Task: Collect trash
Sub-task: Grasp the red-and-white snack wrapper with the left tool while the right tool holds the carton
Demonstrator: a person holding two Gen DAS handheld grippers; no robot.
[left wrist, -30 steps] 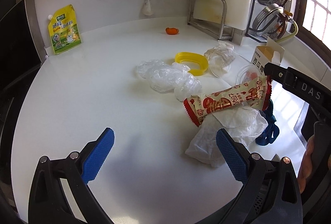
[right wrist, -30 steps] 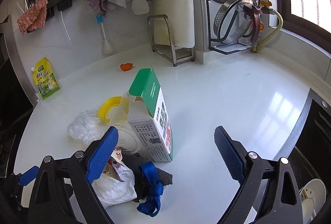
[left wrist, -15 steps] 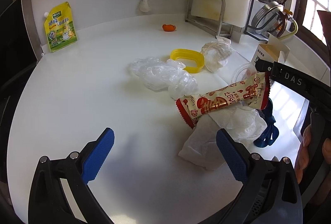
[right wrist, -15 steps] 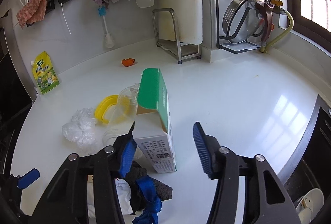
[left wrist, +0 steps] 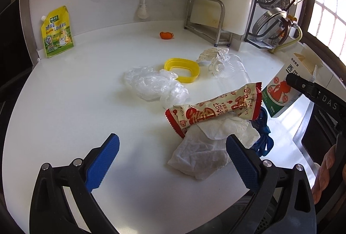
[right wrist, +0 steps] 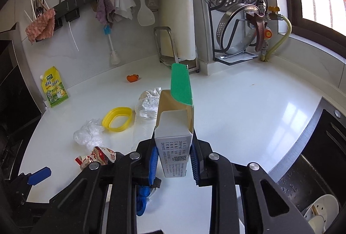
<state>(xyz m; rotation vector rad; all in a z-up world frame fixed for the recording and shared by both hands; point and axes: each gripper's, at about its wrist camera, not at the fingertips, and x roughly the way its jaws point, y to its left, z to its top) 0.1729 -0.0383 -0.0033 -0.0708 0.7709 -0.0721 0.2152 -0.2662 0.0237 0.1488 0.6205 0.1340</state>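
The carton's (right wrist: 174, 147) base is hidden behind the right gripper (right wrist: 173, 161) at lower centre. In the left view, the wrapper (left wrist: 214, 109) covers part of the tissue (left wrist: 205, 152), and the right edge cuts off a hand (left wrist: 326, 175).

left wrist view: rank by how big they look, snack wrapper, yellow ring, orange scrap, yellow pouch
1. snack wrapper, though nearest the camera
2. yellow ring and yellow pouch: alike, unsure
3. orange scrap

Both wrist cams look down-fwd, close over the white counter (left wrist: 64, 117); 2 views share the yellow ring (right wrist: 117, 119).
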